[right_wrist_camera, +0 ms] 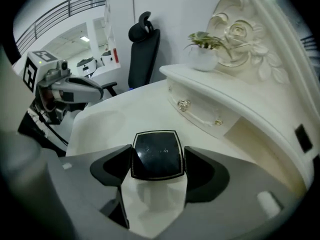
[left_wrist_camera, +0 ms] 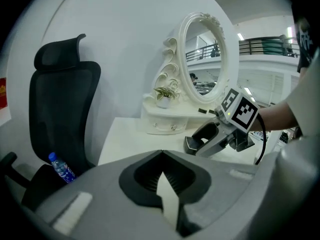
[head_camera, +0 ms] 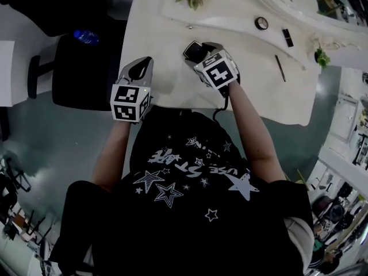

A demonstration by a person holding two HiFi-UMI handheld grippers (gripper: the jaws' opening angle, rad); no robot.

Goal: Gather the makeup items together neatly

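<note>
Right gripper [right_wrist_camera: 157, 170]: jaws clamped on a black square compact [right_wrist_camera: 157, 153], one pad against each side edge, lid face up and level. In the head view the compact sits over the middle of the white vanity table [head_camera: 164, 45], just in front of the raised drawer shelf [right_wrist_camera: 210, 109]; whether it touches the tabletop cannot be determined. Left gripper [left_wrist_camera: 161, 153]: jaws closed together, nothing between them, held above the table's near left edge and apart from the right gripper. Other makeup items lie to the right, well apart from the compact: a small round item [head_camera: 261, 23] and a short dark tube [head_camera: 287, 37] on the shelf, and a thin dark pencil [head_camera: 280, 68] on the tabletop. An oval mirror [left_wrist_camera: 202, 59] in an ornate white frame stands at the back, with a potted plant [left_wrist_camera: 164, 95] on the shelf beside it. A black office chair [left_wrist_camera: 60, 109] stands left of the table, and a blue-capped water bottle [left_wrist_camera: 61, 167] lies on its seat.
</note>
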